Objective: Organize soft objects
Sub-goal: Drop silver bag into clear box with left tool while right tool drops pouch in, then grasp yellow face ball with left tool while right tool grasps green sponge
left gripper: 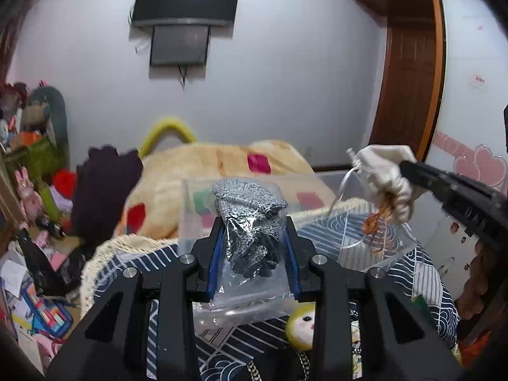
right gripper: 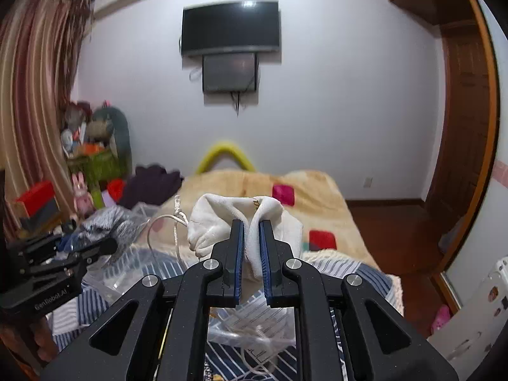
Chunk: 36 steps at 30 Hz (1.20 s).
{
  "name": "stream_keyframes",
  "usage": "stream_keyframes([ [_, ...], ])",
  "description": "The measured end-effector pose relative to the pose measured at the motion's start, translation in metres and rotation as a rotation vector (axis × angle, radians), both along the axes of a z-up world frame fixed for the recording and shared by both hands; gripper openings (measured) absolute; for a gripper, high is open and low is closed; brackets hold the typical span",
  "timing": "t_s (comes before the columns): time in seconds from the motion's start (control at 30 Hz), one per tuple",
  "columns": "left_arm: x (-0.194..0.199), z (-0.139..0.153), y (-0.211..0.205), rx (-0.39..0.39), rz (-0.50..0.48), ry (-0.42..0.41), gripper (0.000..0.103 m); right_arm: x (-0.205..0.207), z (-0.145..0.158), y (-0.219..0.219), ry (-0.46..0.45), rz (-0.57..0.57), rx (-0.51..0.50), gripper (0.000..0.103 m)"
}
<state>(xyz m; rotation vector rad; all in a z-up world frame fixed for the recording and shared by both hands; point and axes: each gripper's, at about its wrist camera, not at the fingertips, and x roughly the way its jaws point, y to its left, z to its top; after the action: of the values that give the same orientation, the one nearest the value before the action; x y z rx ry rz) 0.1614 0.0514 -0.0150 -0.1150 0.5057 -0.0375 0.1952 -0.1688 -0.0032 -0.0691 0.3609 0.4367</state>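
Both hand-held grippers are clamped on soft things above a bed. Left hand-held gripper [left gripper: 254, 238] has its blue-padded fingers [left gripper: 216, 254] partly closed on a clear plastic bag [left gripper: 250, 289] holding a grey knitted item [left gripper: 250, 222]; the bundle stands upright, its long axis running away from the camera, and the bag's lower edge hangs down behind the gripper body, partly hidden. Beyond it sits a clear plastic box [left gripper: 374, 254] on a navy patterned cloth [left gripper: 422, 273], its walls hard to trace against the bedding.

Right hand-held gripper [right gripper: 251, 247] has its fingers nearly together, pinching a white cloth item [right gripper: 222, 222] that rises upright between them and folds over at the top. A white cord [right gripper: 176, 222] trails from its left side. From the left wrist view the same white item [left gripper: 385, 174] hangs over the right part of the box, with orange strands [left gripper: 374, 219] below it; what these are cannot be made out. A doll's face [left gripper: 301, 322] peeks out near the left gripper, mostly covered. Farther off lies a tan blanket [right gripper: 254, 187].
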Motion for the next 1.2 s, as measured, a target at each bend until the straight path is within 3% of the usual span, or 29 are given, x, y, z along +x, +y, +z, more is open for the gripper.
stream_keyframes([
  [0.17, 0.025, -0.015, -0.001, 0.013, -0.016, 0.090, 0.034, 0.021, -0.027, 0.019, 0.105, 0.021, -0.089, 0.009],
  [0.4, 0.035, -0.025, -0.001, -0.005, -0.023, 0.133, 0.036, 0.036, -0.052, 0.031, 0.221, 0.050, -0.176, 0.012],
  [0.53, 0.034, -0.025, 0.000, -0.014, -0.024, 0.143, 0.042, 0.038, -0.052, 0.028, 0.252, 0.070, -0.183, 0.022],
  [0.6, 0.030, -0.022, -0.001, -0.010, -0.020, 0.127, 0.050, 0.035, -0.050, 0.025, 0.247, 0.074, -0.180, 0.026],
  [0.73, 0.019, -0.010, -0.007, 0.022, -0.019, 0.092, 0.053, 0.029, -0.042, 0.019, 0.223, 0.079, -0.160, 0.030],
  [0.83, 0.007, 0.000, -0.012, 0.032, -0.029, 0.063, 0.058, 0.023, -0.032, 0.015, 0.201, 0.080, -0.131, 0.039],
  [1.1, -0.029, 0.016, -0.024, 0.074, -0.012, -0.011, 0.093, -0.007, -0.009, -0.003, 0.095, 0.062, -0.095, 0.061],
  [1.2, -0.041, 0.013, -0.030, 0.090, -0.011, -0.018, 0.097, -0.022, -0.009, -0.016, 0.074, 0.057, -0.086, 0.066],
])
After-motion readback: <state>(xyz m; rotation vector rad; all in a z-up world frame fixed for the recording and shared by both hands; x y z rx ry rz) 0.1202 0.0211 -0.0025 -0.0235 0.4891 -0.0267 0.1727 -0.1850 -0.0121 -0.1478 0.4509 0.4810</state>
